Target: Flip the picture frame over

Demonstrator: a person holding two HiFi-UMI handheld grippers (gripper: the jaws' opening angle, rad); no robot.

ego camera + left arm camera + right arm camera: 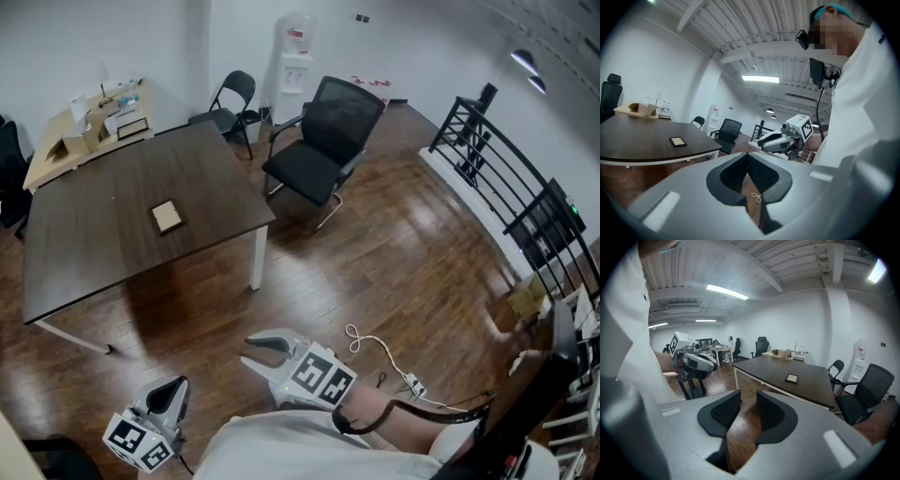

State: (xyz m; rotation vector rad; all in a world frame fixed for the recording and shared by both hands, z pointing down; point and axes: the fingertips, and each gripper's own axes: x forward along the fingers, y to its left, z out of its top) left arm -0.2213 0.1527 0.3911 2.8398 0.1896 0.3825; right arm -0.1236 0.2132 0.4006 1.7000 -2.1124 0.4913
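While the small tan, dark-edged picture frame (167, 217) lay flat mid-top on the dark wooden table (94, 253), both tools well off the table, grey left gripper (175, 386) closed, empty, grey right gripper (256, 352) narrowly parted, empty.

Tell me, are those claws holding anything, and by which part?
Nothing is held. The left gripper is shut empty, the right gripper open; the picture frame lies untouched on the table.

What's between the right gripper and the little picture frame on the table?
Only bare brown wooden floor and bare dark tabletop lie between the right gripper and the small tan picture frame, as the head view shows.
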